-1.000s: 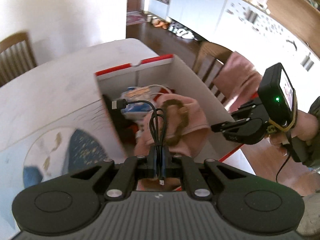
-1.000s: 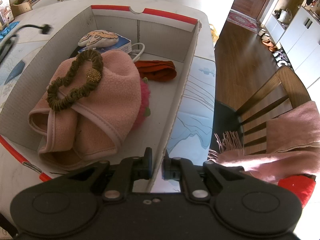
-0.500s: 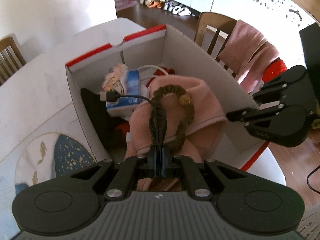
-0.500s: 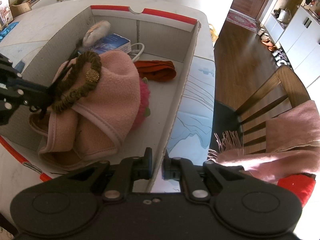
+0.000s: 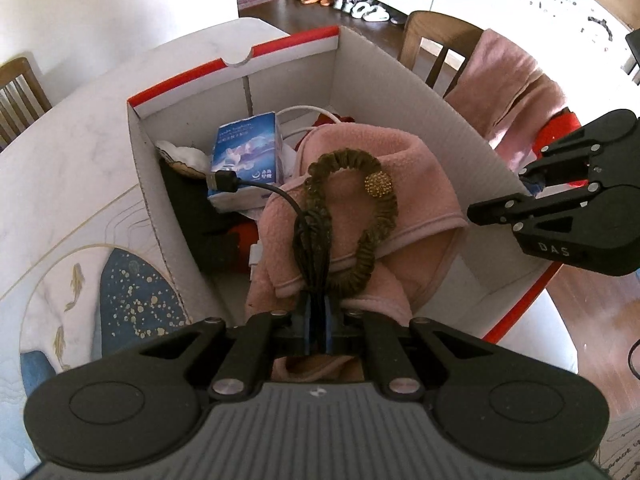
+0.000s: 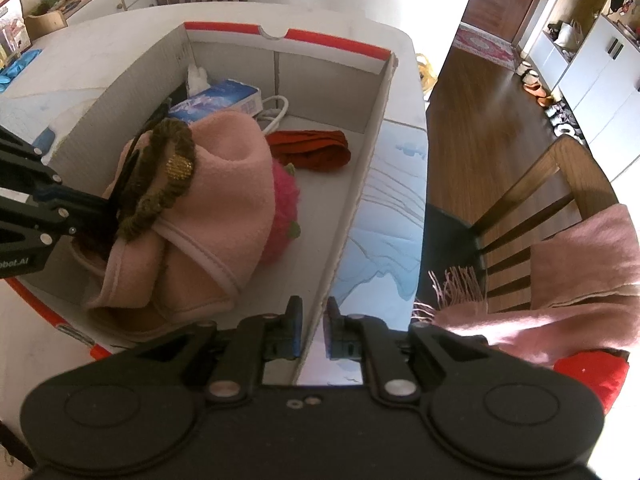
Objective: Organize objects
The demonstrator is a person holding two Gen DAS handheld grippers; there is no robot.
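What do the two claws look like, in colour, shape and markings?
Both are matte black. The left claw has blue-lined pads, silver rivets on angled link arms, two round discs on its wide body and a ribbed grey top with a small logo. The right claw has the same build; from the side its body shows white letters "DAS".

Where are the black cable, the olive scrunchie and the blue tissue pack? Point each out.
black cable point(image 5: 276, 190): left wrist view, the curved run behind its plug.
olive scrunchie point(image 5: 362, 262): left wrist view, its right-hand band.
blue tissue pack point(image 5: 246, 148): left wrist view, its printed top face.
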